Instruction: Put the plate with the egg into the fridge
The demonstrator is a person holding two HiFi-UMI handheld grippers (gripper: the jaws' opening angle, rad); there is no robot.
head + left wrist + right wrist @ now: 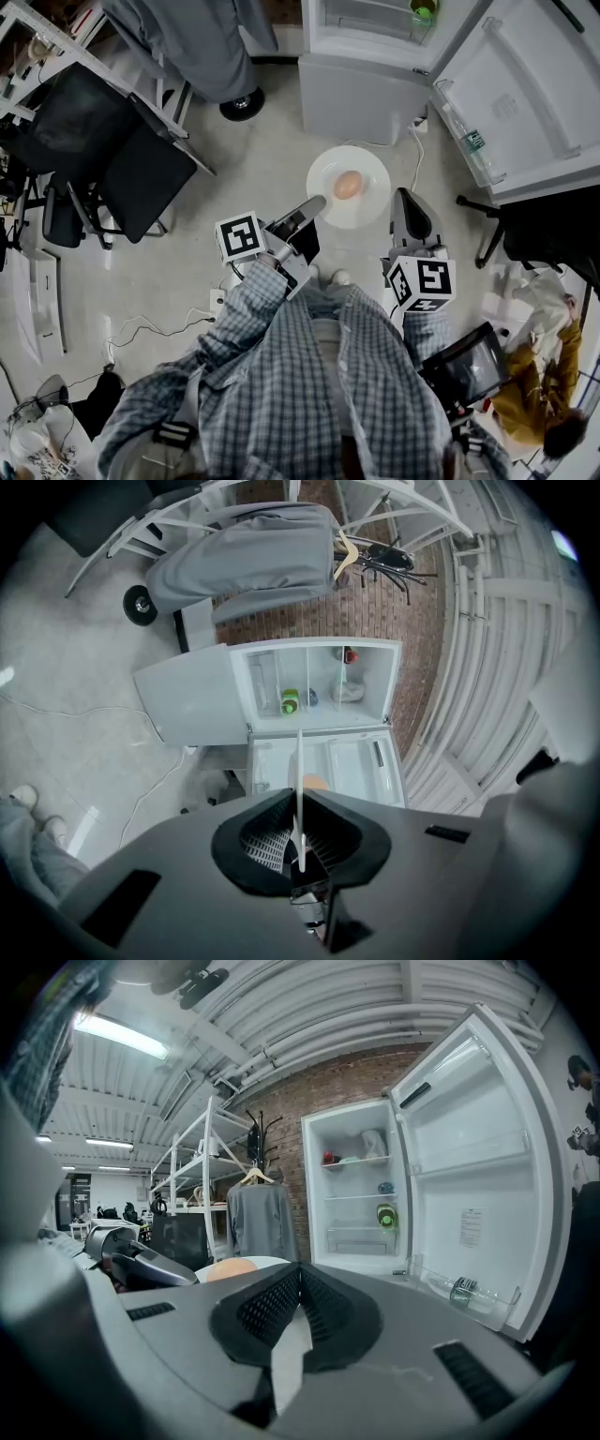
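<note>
**Both claws clenched on the egg plate, facing the open fridge**

My left claw (pixel 317 202) is clamped on the left rim of the white plate (pixel 364 212). My right claw (pixel 401 195) is clamped on the opposite rim, so the plate hangs level between them above the floor (pixel 253 169). The egg (pixel 348 185) lies near the plate's middle, between the two claws. The fridge (pixel 361 94) stands ahead of both claw tips, with its door (pixel 525 103) swung out beyond my right claw.

Only the head view shows both grips at once and the plate's full round outline.

The left gripper view is turned on its side. There the plate shows edge-on, as a thin white line pinched between the pads, with a sliver of egg just past the tips. Straight ahead, the fridge shelves hold a green bottle (pixel 290 702) and a small red item (pixel 349 655).

The right gripper view shows the fridge upright. A white wedge of rim sits between the closed pads, and the egg rises just left of the tips, with my other claw beyond it. To the right, a clear bottle (pixel 464 1290) lies in the door's lowest rack. A grey garment (pixel 255 1218) hangs left of the fridge.
</note>
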